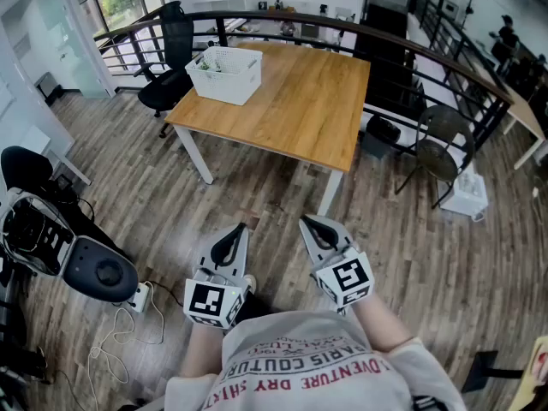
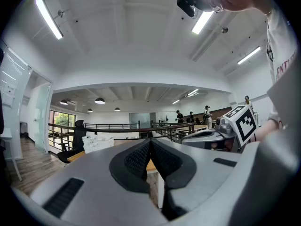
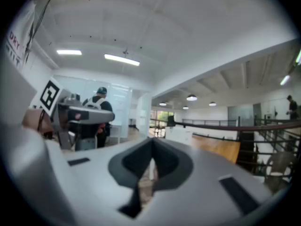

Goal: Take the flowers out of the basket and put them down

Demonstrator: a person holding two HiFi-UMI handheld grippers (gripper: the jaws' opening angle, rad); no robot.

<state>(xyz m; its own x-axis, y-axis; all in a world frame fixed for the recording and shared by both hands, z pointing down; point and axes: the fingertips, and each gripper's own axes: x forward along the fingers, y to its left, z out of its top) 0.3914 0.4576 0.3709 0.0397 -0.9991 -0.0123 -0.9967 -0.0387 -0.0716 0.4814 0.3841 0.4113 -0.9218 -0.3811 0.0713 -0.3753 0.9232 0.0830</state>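
A white mesh basket [image 1: 226, 74] stands on the near-left corner of a wooden table [image 1: 291, 101], well ahead of me. Green flower stems [image 1: 209, 65] show faintly inside it. My left gripper [image 1: 241, 229] and right gripper [image 1: 305, 222] are held low near my chest, over the floor and short of the table. Both are shut with nothing between the fingers. In the left gripper view the shut left gripper [image 2: 150, 143] faces the basket [image 2: 98, 143], with the right gripper [image 2: 207, 136] beside it. In the right gripper view the right gripper [image 3: 152, 144] is shut, and the basket [image 3: 181, 134] and table [image 3: 221, 148] lie beyond.
A black railing [image 1: 411, 50] runs behind and to the right of the table. Black office chairs [image 1: 167, 80] stand at its left, and a dark round chair [image 1: 443, 148] with a white box [image 1: 468, 195] at its right. A black-and-white device [image 1: 51, 247] and cables [image 1: 128, 332] lie on the floor to my left.
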